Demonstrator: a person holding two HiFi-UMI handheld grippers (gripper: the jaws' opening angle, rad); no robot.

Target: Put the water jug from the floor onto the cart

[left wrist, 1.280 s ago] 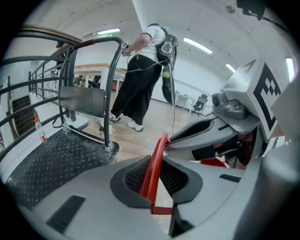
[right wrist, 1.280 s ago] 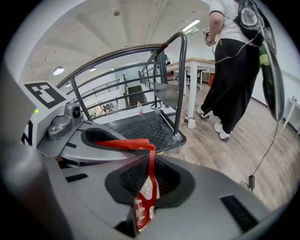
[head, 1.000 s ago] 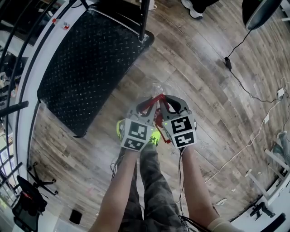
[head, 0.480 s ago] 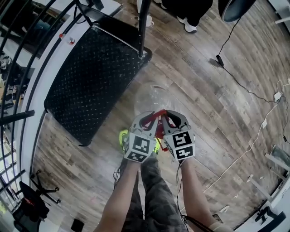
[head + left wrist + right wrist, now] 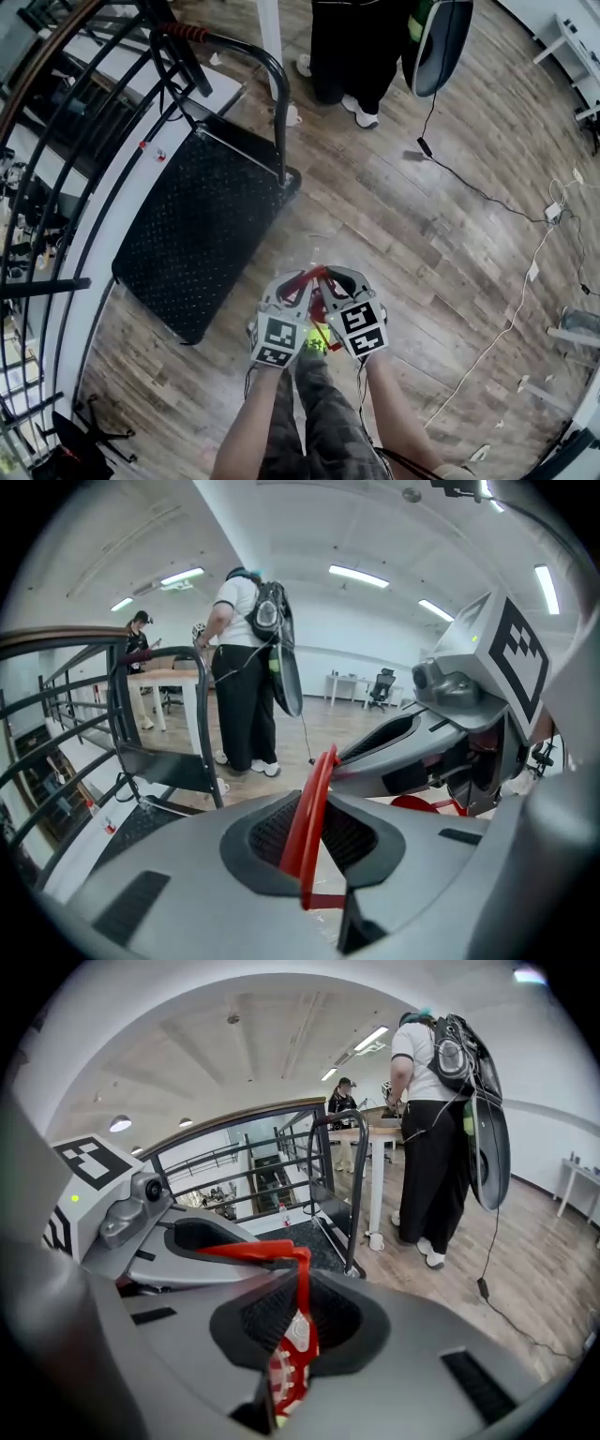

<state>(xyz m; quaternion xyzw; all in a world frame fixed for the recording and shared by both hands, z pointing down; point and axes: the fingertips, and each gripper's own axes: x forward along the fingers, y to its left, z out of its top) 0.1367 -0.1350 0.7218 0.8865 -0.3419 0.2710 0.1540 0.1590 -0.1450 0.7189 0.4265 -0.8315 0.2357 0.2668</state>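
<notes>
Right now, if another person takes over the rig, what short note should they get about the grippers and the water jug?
Grippers: the left gripper is shut on the red handle of the water jug; the right gripper is shut on the same handle.
Things: the jug hangs under both grippers, above the wooden floor. The cart stands ahead and to the left.
Done: jug gripped and off the floor.
Left: carry it over the cart's deck, set it down, open both grippers.

Wood-plank floor: black cart, power cable on it.
</notes>
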